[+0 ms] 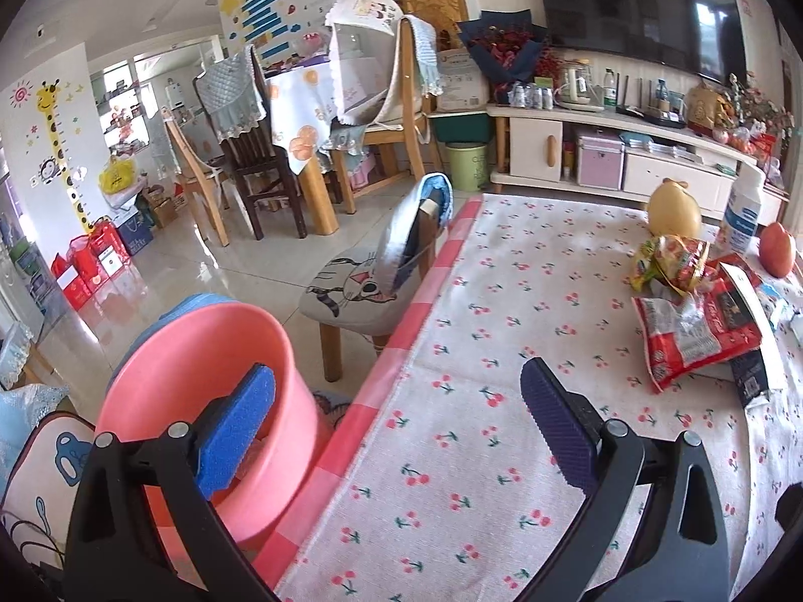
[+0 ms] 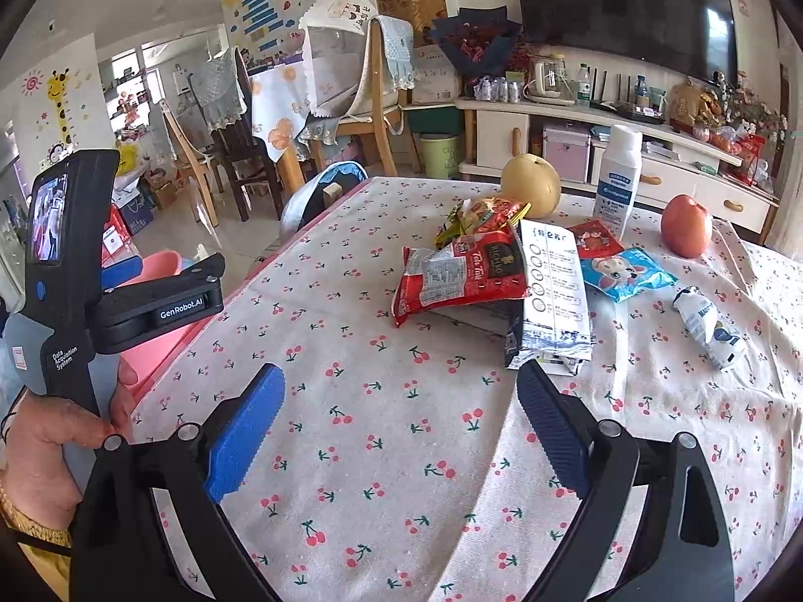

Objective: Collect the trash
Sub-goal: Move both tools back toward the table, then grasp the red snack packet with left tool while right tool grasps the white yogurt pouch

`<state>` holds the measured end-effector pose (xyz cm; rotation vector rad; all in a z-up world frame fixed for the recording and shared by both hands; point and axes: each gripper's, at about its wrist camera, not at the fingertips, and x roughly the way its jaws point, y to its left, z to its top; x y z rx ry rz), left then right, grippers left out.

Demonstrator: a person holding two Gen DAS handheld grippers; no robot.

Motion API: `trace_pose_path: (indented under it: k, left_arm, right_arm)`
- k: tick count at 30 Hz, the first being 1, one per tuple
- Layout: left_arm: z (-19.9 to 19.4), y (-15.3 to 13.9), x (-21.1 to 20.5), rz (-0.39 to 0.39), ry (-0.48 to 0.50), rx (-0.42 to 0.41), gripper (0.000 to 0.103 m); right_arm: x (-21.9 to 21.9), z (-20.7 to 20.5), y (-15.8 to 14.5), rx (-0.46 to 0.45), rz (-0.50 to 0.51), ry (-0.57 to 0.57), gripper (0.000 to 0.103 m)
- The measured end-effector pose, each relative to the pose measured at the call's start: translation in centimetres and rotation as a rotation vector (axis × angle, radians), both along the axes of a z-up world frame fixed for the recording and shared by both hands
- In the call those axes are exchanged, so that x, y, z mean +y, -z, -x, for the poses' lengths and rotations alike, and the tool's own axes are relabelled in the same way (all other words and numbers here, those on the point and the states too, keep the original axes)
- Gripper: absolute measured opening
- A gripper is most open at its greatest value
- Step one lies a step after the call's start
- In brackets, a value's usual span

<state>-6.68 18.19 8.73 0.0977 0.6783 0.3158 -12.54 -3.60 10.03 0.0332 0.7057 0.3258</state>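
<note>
A pile of wrappers lies on the cherry-print tablecloth [image 2: 381,441]: a red snack bag [image 2: 461,276], a white and blue foil pack [image 2: 554,296], a yellow-green wrapper [image 2: 482,215], a small red packet [image 2: 597,238], a blue packet [image 2: 627,273] and a small white pouch [image 2: 710,326]. The red bag [image 1: 692,331] also shows in the left wrist view. A pink bin [image 1: 211,401] stands beside the table's left edge. My left gripper [image 1: 396,431] is open and empty, its left finger over the bin. My right gripper [image 2: 401,426] is open and empty, short of the pile.
A pear [image 2: 531,185], an apple [image 2: 686,226] and a white bottle [image 2: 618,175] stand behind the wrappers. A small cat-print chair [image 1: 361,286] sits by the table's left edge. A dining table with chairs [image 1: 281,125] and a TV cabinet [image 1: 602,150] are farther off.
</note>
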Motion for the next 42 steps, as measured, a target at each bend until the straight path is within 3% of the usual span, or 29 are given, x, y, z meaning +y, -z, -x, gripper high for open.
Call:
trace_pose_path:
  k: [16, 23, 27, 32, 42]
  left_arm:
    - [0.3, 0.5, -5.7, -0.049, 0.084, 0.042, 0.099]
    - [0.6, -1.1, -8.3, 0.016, 0.179, -0.012, 0.099]
    - [-0.4, -1.8, -10.3, 0.105, 0.282, -0.023, 0.099]
    - [-3.8, -1.1, -12.6, 0.216, 0.356, 0.021, 0.099]
    - [-16.6, -0.2, -14.5, 0.335, 0.237, 0.122, 0.096]
  right_arm:
    - [-6.4, 0.6, 0.3, -0.026, -0.016, 0.066, 0.093]
    - [-10.9, -0.7, 0.7, -0.004, -0.060, 0.160, 0.093]
    - [-13.4, -1.5, 0.8, -0.003, -0.073, 0.212, 0.093]
    - [-15.8, -2.5, 1.0, 0.000, -0.047, 0.259, 0.093]
    - [-19.1, -3.9, 1.9, 0.046, -0.053, 0.283, 0.093]
